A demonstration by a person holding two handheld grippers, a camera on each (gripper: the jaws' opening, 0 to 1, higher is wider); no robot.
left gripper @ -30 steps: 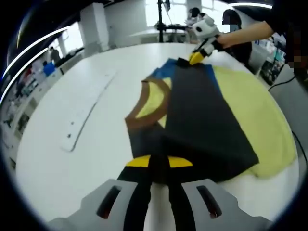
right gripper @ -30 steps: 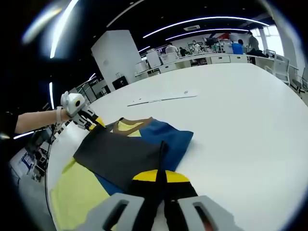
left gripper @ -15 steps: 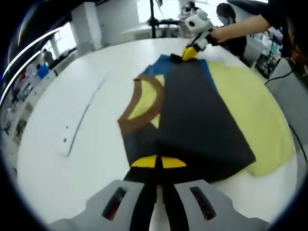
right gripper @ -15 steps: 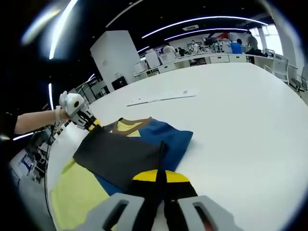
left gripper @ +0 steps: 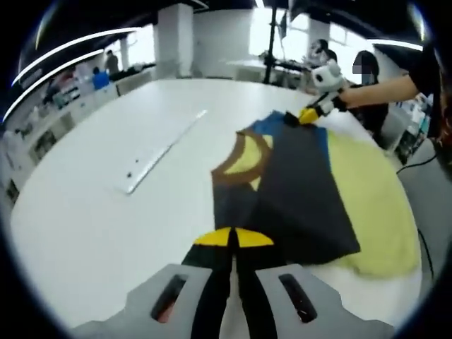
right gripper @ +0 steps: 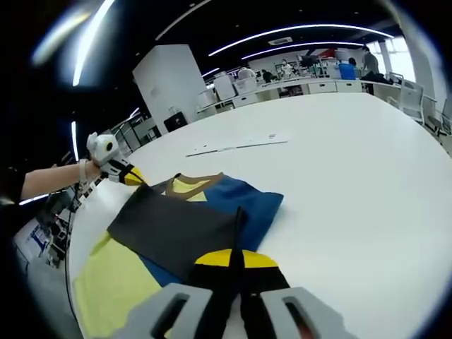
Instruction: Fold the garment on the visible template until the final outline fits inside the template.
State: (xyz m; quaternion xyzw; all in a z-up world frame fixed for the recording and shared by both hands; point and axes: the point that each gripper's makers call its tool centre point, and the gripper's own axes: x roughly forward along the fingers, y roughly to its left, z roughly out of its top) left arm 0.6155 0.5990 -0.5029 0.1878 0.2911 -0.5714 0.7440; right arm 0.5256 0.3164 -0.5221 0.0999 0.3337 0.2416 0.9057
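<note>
Garment (left gripper: 296,191), dark panel folded over blue and yellow layers, is lying on the yellow template (left gripper: 374,205) just ahead of both grippers. Left gripper (left gripper: 233,244) is pinching its near hem, jaws pressed together. Right gripper (right gripper: 236,265) is likewise clamping the blue edge on the white table (right gripper: 353,162).

Large white table (right gripper: 367,155), dark ceiling, curved light strips (right gripper: 296,32), bright windows (left gripper: 272,28)

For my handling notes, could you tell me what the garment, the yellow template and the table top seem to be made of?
Garment: apparently soft woven or knit cloth, matte; it lies limp in flat folded panels with a brown-trimmed neckline.
Yellow template: looks like a thin matte sheet, perhaps felt or fabric; its edge lies flat, though the material is uncertain.
Table top: smooth, hard, white, possibly laminate, with a faint sheen.
</note>
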